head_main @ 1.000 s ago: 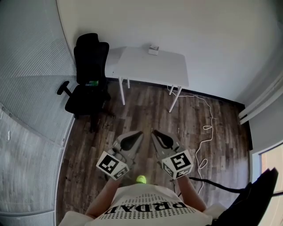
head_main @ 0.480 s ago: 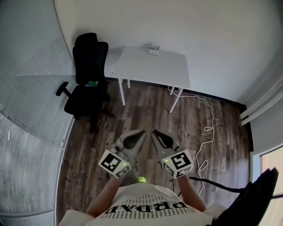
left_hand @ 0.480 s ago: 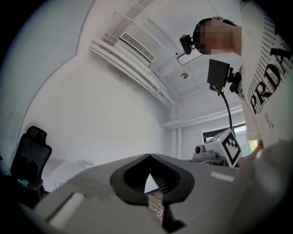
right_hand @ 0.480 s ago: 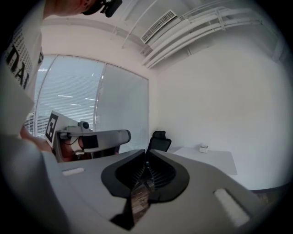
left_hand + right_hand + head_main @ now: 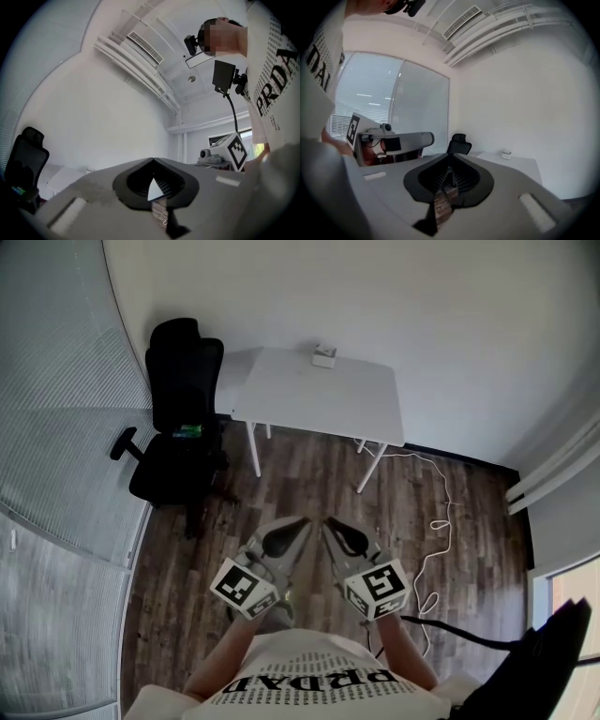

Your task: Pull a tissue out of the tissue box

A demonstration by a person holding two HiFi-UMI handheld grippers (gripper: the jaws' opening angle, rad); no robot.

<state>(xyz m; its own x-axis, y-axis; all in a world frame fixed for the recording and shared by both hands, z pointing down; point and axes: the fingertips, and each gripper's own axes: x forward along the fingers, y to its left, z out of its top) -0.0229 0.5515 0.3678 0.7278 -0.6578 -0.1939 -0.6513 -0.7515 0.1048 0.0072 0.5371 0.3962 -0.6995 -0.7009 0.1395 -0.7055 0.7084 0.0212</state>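
Ahead, a smooth white rectangular table (image 5: pixel 319 401); a boxy tissue box (image 5: pixel 324 355) atop.

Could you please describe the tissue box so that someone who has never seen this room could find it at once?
Look for the white table against the far wall, just right of the black office chair. The tissue box sits at the table's back edge, near the wall. It is a small pale box and the only thing visible on that tabletop.
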